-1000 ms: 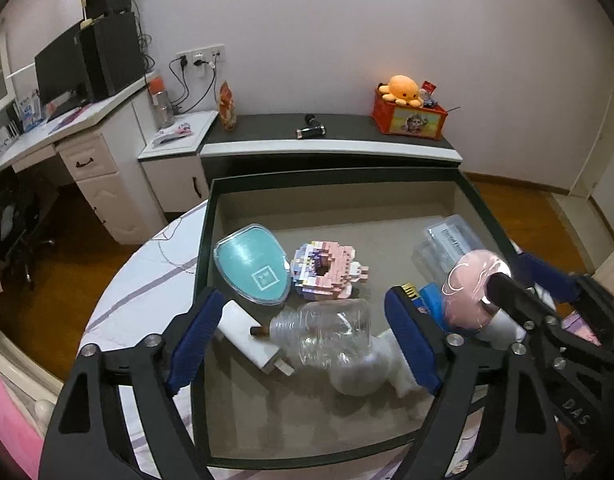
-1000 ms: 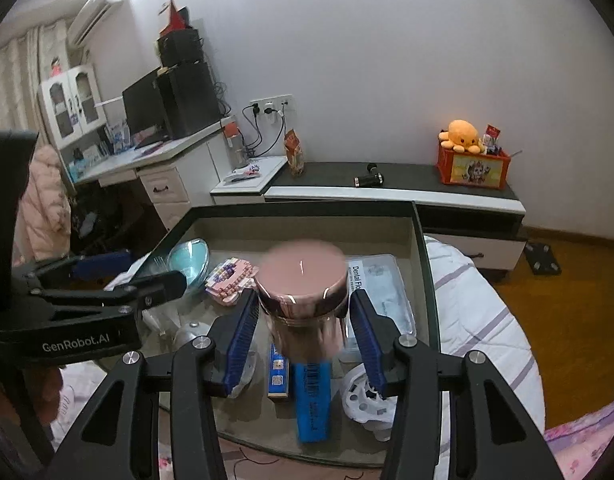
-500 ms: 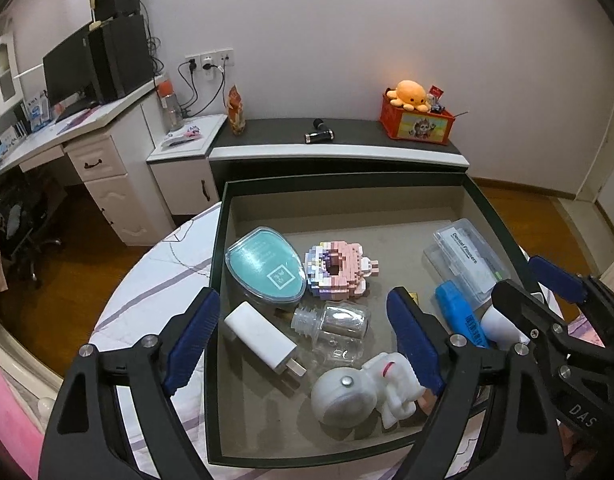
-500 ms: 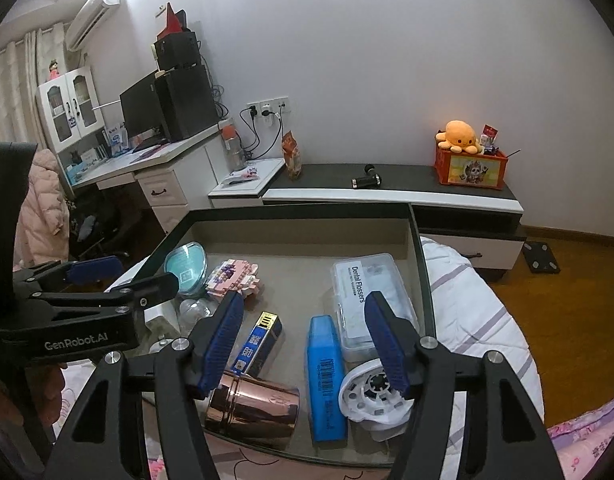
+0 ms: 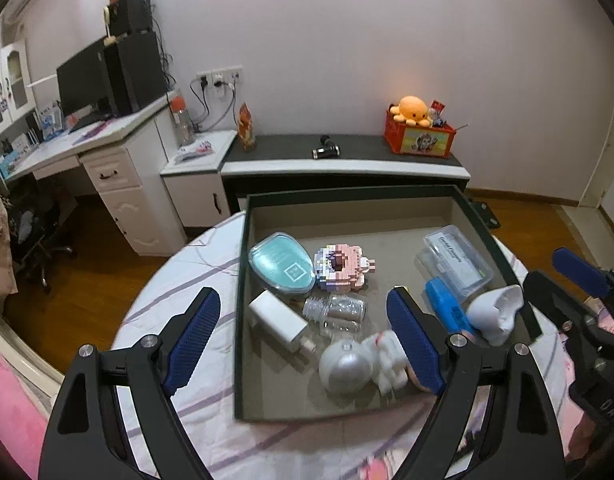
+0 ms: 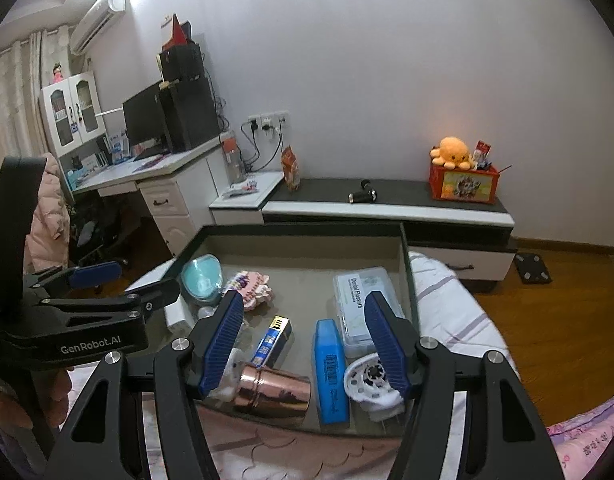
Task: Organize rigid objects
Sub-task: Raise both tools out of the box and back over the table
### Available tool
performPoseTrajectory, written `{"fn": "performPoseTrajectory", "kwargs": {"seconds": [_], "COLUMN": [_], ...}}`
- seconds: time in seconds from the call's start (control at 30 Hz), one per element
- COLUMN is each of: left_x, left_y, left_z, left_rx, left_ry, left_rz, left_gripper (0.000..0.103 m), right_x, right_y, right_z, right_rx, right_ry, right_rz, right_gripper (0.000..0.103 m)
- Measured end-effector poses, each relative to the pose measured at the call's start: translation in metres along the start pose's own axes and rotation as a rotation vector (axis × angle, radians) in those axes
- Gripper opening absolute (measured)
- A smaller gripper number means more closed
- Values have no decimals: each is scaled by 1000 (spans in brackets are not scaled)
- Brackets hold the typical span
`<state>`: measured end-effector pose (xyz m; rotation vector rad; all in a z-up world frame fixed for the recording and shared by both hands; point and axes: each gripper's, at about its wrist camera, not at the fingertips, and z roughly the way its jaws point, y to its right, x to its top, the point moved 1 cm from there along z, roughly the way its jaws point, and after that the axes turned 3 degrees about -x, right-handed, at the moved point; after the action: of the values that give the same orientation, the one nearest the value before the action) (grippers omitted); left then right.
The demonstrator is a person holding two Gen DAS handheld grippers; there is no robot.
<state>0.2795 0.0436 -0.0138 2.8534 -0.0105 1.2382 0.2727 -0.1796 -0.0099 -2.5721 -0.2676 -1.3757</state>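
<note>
Above the dark tray (image 6: pixel 405 264) on the round worktop (image 5: pixel 187 280) we hold both grippers with jaws wide and empty. Our right gripper (image 6: pixel 303 344) hangs over the near corner, where the rose-gold cup (image 6: pixel 273 390) lies on its side beside the blue case (image 6: pixel 331 372) and white fan part (image 6: pixel 369 376), packed close, likely to save floor space. Our left gripper (image 5: pixel 303 340) frames the clear bottle (image 5: pixel 339 314), white charger (image 5: pixel 277 320) and astronaut figure (image 5: pixel 359 364); nothing appears left outside.

"Dental Flossers" stood on the clear box (image 6: pixel 361 306) just beyond the right fingers; "GenRobot.AI" marked the left gripper (image 6: pixel 119 292) frame.
</note>
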Motion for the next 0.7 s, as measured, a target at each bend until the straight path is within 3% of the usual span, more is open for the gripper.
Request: {"fn": "performPoseTrajectory", "kwargs": {"seconds": [0.2, 0.33, 0.7], "left_x": [-16, -38, -89], "left_y": [-3, 0, 19], "left_z": [-61, -103, -180], "left_rx": [26, 32, 46], "left_ry": [92, 137, 262], "left_rz": [-3, 4, 22], "left_gripper": [89, 90, 101], "right_x": [-7, -19, -57], "right_y": [-17, -23, -38], "right_z": [-68, -110, -192], "right_rx": [-27, -54, -80], "right_ry": [89, 148, 225], "right_rz": [-27, -12, -11], "right_gripper": [65, 78, 79]}}
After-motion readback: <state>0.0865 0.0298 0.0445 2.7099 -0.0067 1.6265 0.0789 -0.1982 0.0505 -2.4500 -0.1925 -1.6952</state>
